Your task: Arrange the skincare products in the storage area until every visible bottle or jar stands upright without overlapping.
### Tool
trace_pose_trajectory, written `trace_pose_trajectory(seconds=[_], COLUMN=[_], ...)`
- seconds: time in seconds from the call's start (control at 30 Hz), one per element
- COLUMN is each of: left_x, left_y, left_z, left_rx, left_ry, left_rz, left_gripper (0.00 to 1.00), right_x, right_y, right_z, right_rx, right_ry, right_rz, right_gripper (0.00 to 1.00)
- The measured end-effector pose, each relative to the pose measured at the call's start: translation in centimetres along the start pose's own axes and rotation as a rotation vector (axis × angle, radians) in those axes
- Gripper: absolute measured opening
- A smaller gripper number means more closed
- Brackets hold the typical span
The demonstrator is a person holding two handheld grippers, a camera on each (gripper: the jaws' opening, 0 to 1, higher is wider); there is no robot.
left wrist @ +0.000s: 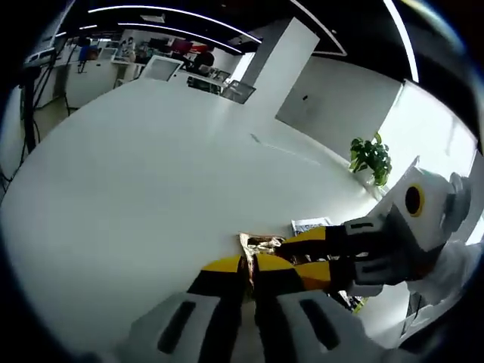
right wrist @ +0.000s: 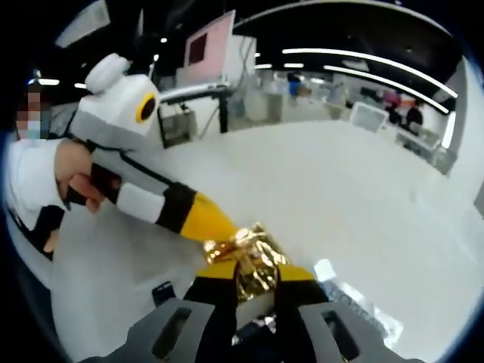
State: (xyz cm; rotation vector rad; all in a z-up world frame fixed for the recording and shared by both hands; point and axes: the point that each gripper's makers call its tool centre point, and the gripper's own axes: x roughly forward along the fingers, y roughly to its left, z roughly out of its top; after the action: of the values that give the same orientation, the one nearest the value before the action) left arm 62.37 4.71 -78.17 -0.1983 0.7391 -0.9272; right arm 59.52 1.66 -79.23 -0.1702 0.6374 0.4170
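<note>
Both grippers are meeting on one crumpled gold foil item, held up off the white floor.

In the right gripper view, the right gripper (right wrist: 249, 283) is closing its yellow-tipped jaws on the gold foil item (right wrist: 246, 261), while the left gripper (right wrist: 219, 234) is reaching in from the left and touching the same piece. In the left gripper view, the left gripper's (left wrist: 249, 276) jaws are nearly shut, the foil lying just past its tips; whether it is gripping, I cannot tell. No bottle or jar is identifiable.

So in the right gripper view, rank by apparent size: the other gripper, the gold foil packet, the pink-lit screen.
1. Left gripper, though it sits closest to the camera.
2. Gold foil packet and pink-lit screen look similar; the screen is far off, so unranked.
</note>
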Motion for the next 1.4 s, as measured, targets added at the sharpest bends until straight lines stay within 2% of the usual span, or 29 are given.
trace_pose_trajectory(seconds=[0.1, 0.2, 0.43, 0.63, 0.87, 1.1, 1.4], left_x=[0.0, 0.2, -0.1, -0.3, -1.0, -2.2, -4.1], left_y=[-0.1, -0.1, -0.3, -0.3, -0.6, -1.9, -3.0], left_z=[0.1, -0.6, -0.6, -0.3, 0.2, 0.5, 1.6], left_rx=[0.005, -0.006, -0.009, -0.005, 0.018, 0.098, 0.194], left_ry=[-0.002, 0.020, 0.013, 0.003, -0.014, -0.013, -0.035], left_rz=[-0.004, -0.001, -0.003, 0.001, 0.002, -0.009, 0.012], left_gripper=[0.03, 0.03, 0.03, 0.05, 0.11, 0.19, 0.30], right_x=[0.1, 0.2, 0.2, 0.0, -0.6, -1.8, -4.2], right_y=[-0.2, -0.2, -0.3, -0.4, -0.4, 0.3, 1.2], right_z=[0.1, 0.1, 0.1, 0.2, 0.7, 1.4, 1.5], right_rx=[-0.009, -0.018, -0.011, 0.000, 0.021, 0.024, 0.018], right_ry=[0.006, 0.013, 0.015, 0.014, -0.008, -0.035, -0.056], right_rz=[0.010, 0.017, 0.017, 0.013, 0.011, 0.010, -0.003], right_gripper=[0.12, 0.12, 0.13, 0.18, 0.19, 0.23, 0.30])
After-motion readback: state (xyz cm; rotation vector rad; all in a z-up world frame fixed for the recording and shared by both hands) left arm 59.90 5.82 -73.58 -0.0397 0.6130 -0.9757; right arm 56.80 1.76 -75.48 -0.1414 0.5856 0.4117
